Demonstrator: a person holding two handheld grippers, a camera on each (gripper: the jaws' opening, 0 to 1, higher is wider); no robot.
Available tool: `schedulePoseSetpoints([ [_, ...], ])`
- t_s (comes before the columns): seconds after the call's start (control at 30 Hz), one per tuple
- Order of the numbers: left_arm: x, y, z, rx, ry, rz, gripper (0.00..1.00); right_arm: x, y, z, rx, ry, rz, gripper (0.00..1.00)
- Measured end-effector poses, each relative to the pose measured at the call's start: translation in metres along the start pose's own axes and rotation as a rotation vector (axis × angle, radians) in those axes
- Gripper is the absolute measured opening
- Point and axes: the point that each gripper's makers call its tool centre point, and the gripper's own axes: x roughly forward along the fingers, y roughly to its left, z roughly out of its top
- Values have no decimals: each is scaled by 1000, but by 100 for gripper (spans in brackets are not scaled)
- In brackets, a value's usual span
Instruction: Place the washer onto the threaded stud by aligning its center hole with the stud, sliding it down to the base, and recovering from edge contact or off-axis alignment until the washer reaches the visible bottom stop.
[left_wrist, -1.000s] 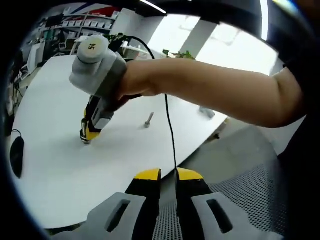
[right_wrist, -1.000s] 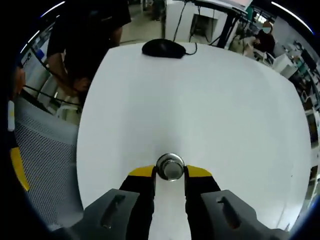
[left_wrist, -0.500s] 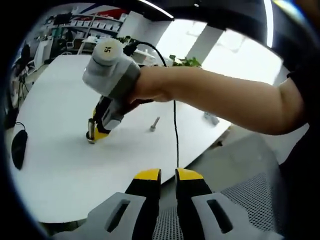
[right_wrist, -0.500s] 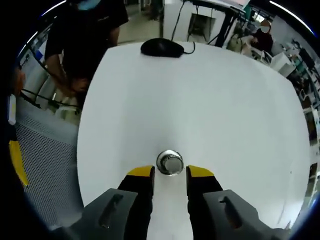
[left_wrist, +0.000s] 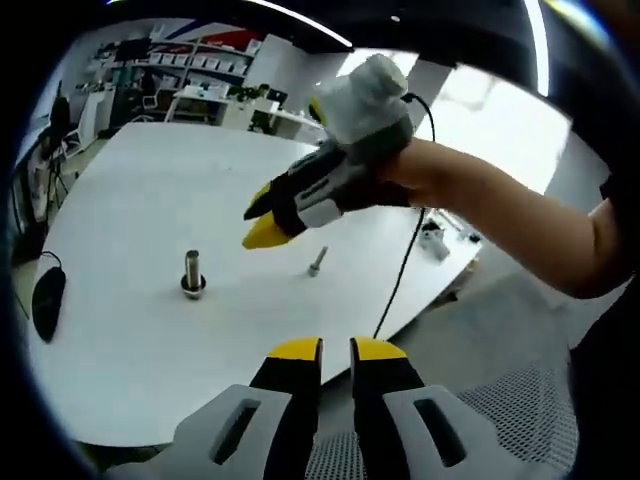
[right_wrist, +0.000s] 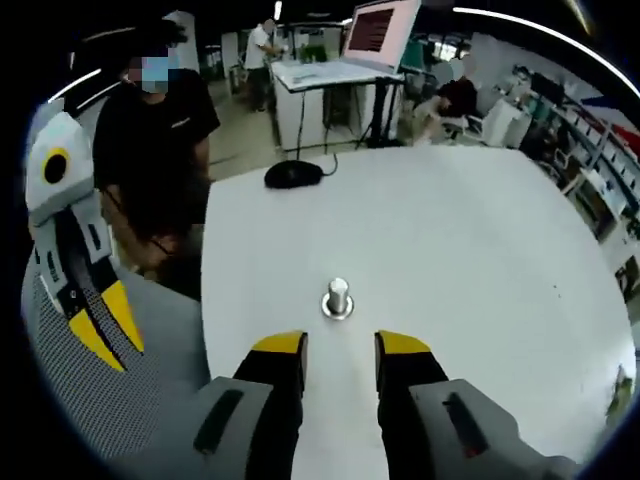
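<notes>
Room: workshop with desks, a monitor, and people behind.
Table (right_wrist: 480, 250): white, round-edged; a black mouse (right_wrist: 292, 175) near its far edge.
Stud (right_wrist: 337, 296): upright on the table, washer (right_wrist: 337, 310) around its base.
Spare bolt (left_wrist: 317, 262): lying nearby.
Right gripper (right_wrist: 341, 350): jaws spread, empty, raised short of the stud.
Left gripper (left_wrist: 324, 352): jaws nearly together, empty, off the table's edge.

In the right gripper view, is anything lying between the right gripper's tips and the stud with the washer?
No. Between the right gripper and the stud with its washer lies bare white table.
</notes>
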Motion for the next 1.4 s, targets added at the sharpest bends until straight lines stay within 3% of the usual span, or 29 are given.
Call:
schedulePoseSetpoints([
  [0.17,-1,-2,0,20,-9,4,8,-45,-4,-12,124,-97,-56,29],
  [0.4,-2,-4,-13,38,37,-2,8,-108,-1,-35,386,-312,-89,30],
  [0.6,-7,-1,-6,6,-20,7,8,-140,4,-74,453,-365,-118,30],
  [0.77,-10,4,1,0,-59,38,8,-157,27,-98,406,-357,-106,30],
  [0.9,-16,14,3,-23,-80,97,9,-167,36,-114,382,-336,-114,30],
  [0.93,-18,15,7,-14,-109,113,9,-168,37,-118,365,-325,-123,30],
  [1.0,-22,18,9,-5,-129,162,10,-173,39,-128,325,-298,-146,30],
  [1.07,-23,24,5,2,-98,215,10,-178,41,-127,315,-299,-146,30],
  [1.13,-27,31,3,28,-73,272,9,-185,37,-131,222,-260,-181,29],
  [1.2,-33,34,13,17,-129,315,9,-187,37,-142,167,-200,-192,29],
  [1.33,-41,30,27,-19,-212,349,10,-187,48,-145,202,-252,-170,28],
  [1.4,-42,26,27,-26,-216,353,10,-190,48,-138,129,-264,-206,28],
])
